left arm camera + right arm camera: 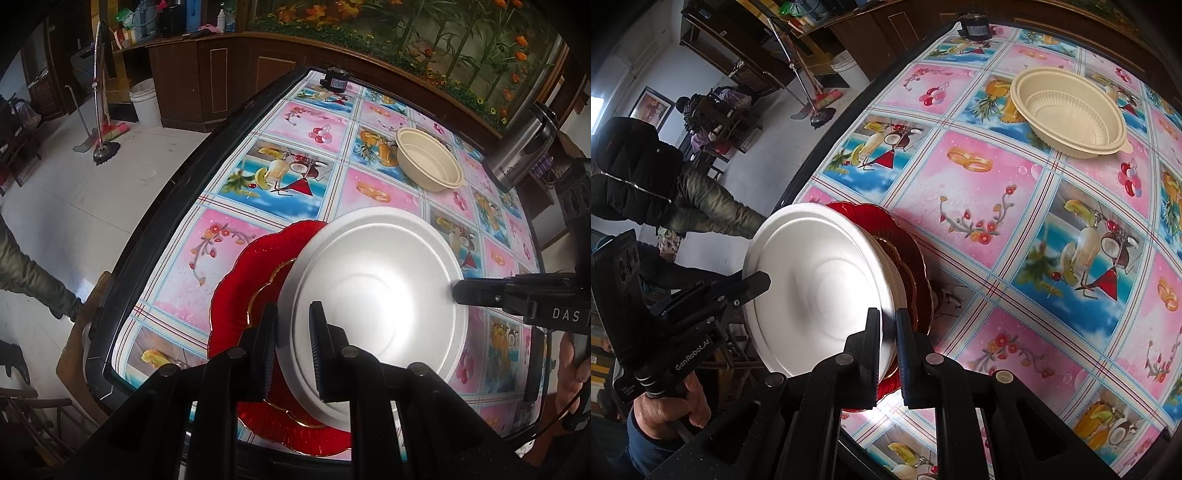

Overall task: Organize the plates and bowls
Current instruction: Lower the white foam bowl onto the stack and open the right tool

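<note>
A glass-topped table (1027, 206) with a pink-and-blue fruit-print cloth fills both views; a tiled floor and dark wooden cabinets lie beyond. The white bowl (376, 295) is pinched by its rim from 2 opposite sides: the left gripper (293, 332) is closed on the near-left rim, 1 finger inside and 1 outside, and the right gripper (888, 339) is likewise closed on the rim opposite. The bowl appears to sit on or just above the red plate (251, 266), with a gold-rimmed piece between them; contact cannot be confirmed. The beige bowl (1071, 110) stands alone, well apart, toward the far side of the table and ahead of both grippers, somewhat nearer the right. Any nesting of the 2 bowls would probably call for a carry across the cloth in that direction.
</note>
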`<state>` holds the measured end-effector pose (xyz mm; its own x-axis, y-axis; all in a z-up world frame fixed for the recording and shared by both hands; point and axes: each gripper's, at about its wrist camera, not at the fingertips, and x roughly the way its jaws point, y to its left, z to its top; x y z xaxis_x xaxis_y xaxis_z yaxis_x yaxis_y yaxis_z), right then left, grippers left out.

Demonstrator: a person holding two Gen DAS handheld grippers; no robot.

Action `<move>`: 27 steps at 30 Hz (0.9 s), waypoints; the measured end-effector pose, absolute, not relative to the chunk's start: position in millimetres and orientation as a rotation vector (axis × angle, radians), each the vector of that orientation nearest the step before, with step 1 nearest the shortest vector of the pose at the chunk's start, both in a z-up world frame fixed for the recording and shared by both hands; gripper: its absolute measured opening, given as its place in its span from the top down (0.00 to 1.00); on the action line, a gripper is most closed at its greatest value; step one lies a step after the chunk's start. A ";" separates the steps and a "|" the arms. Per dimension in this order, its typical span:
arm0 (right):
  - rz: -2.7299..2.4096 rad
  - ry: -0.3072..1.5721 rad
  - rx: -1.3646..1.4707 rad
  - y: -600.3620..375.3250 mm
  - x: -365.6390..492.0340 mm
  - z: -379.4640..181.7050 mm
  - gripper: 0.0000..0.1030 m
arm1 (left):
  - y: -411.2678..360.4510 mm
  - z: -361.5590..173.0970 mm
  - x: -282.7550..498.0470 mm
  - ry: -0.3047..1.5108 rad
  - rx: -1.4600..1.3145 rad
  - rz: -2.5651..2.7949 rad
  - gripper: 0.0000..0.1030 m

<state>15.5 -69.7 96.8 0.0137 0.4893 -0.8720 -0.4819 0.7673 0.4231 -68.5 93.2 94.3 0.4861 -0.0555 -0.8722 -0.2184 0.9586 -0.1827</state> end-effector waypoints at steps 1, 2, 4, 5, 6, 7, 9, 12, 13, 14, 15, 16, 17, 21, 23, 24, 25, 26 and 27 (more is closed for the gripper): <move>0.758 1.360 0.008 -70.8 15.1 98.1 0.90 | 92.9 94.9 -68.1 1.061 -0.286 0.101 0.85; 0.761 1.357 0.014 -72.5 15.8 99.3 0.90 | 92.5 95.9 -67.6 1.059 -0.286 0.102 0.85; 0.763 1.356 0.022 -75.0 16.3 100.6 0.90 | 91.2 98.3 -66.1 1.054 -0.283 0.100 0.82; 0.765 1.355 0.024 -76.3 16.9 101.0 0.90 | 90.6 99.3 -65.7 1.052 -0.281 0.100 0.82; 0.766 1.356 0.028 -77.3 17.4 101.0 0.90 | 89.8 100.5 -65.2 1.050 -0.276 0.102 0.82; 0.767 1.357 0.032 -77.9 17.7 100.8 0.90 | 89.0 101.7 -64.7 1.048 -0.270 0.104 0.82; 0.769 1.357 0.040 -79.8 18.5 101.0 0.90 | 87.3 105.3 -64.2 1.038 -0.259 0.110 0.81; 0.775 1.343 0.046 -84.2 19.5 104.1 0.90 | 84.0 111.3 -64.4 1.018 -0.227 0.129 0.73; 0.776 1.337 0.049 -87.2 20.1 105.7 0.90 | 82.9 113.8 -64.6 1.008 -0.217 0.133 0.72; 0.776 1.332 0.055 -91.2 21.2 107.2 0.90 | 81.9 115.9 -64.7 1.000 -0.209 0.136 0.70; 0.773 1.328 0.059 -94.9 22.5 108.7 0.90 | 80.5 117.7 -64.4 0.995 -0.198 0.140 0.70; 0.766 1.321 0.060 -99.7 25.0 110.3 0.90 | 79.4 118.9 -64.1 0.992 -0.188 0.143 0.70; 0.758 1.316 0.062 -104.3 28.1 111.4 0.90 | 78.4 120.4 -63.8 0.988 -0.180 0.146 0.69; 0.722 1.304 0.098 -123.7 44.5 112.8 0.90 | 77.5 126.2 -63.8 0.969 -0.168 0.163 0.55; 0.701 1.299 0.107 -132.1 52.8 111.6 0.90 | 77.8 130.5 -64.9 0.951 -0.161 0.173 0.51; 0.690 1.298 0.115 -136.9 57.7 111.1 0.90 | 77.3 132.4 -65.4 0.947 -0.156 0.175 0.51; 0.679 1.296 0.125 -141.8 63.4 110.3 0.90 | 77.2 133.9 -65.6 0.945 -0.158 0.175 0.51; 0.669 1.293 0.132 -145.1 68.1 109.2 0.90 | 77.0 134.8 -65.6 0.942 -0.162 0.172 0.51; 0.650 1.290 0.134 -148.5 74.5 107.7 0.90 | 76.7 135.8 -66.0 0.939 -0.166 0.169 0.51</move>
<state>74.5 -148.5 107.7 0.1273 0.5174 -0.8462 -0.3728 0.8156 0.4426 -66.0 76.7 135.8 0.5793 0.0715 -0.8120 -0.2155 0.9741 -0.0679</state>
